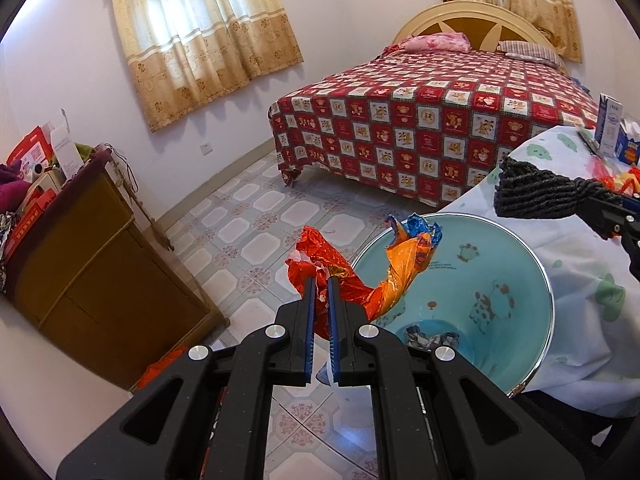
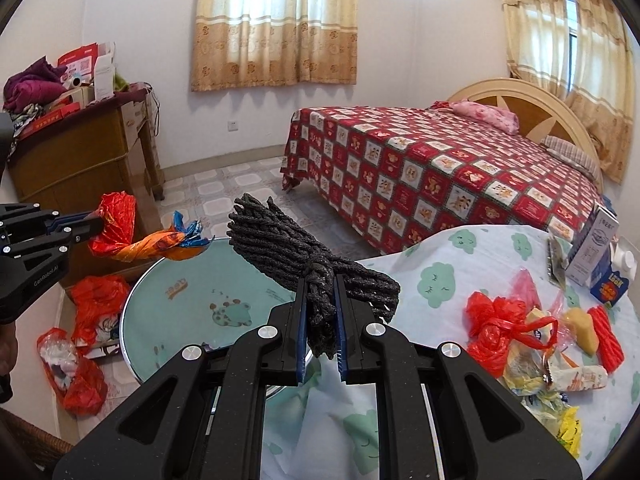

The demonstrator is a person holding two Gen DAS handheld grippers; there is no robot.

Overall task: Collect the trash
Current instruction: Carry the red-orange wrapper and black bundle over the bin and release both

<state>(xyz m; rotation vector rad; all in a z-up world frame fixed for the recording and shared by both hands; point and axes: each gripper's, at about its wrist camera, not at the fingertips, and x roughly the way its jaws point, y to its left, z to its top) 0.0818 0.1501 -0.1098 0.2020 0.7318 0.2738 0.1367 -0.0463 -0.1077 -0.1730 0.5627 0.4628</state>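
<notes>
The left gripper (image 1: 320, 280) has its fingers clenched on a crumpled red and orange wrapper (image 1: 360, 272), which trails over the rim of the pale blue bin (image 1: 536, 264). Only the left wrist view looks down into the bin, where some crumpled scraps (image 1: 430, 338) lie at the bottom. The right gripper (image 2: 320, 280) has its fingers clenched on a bundle of dark grey cord (image 2: 288, 240), held above the bin's edge, just beside the surface (image 2: 460, 256) with its white cloth printed with green shapes.

Only the right wrist view shows the trash left on the surface: a knotted red plastic bag (image 2: 496, 320), yellow wrappers (image 2: 560, 416), a red ribbed item (image 2: 608, 336), a milk carton (image 2: 594, 248) and a small blue box (image 2: 610, 284). It also shows red bags (image 2: 86, 340) on the floor beside the bin. Behind stand a bed (image 2: 440, 176) with a red patterned cover and a brown cabinet (image 2: 72, 160) piled with boxes. The cord bundle hides part of the bin's rim in the right wrist view.
</notes>
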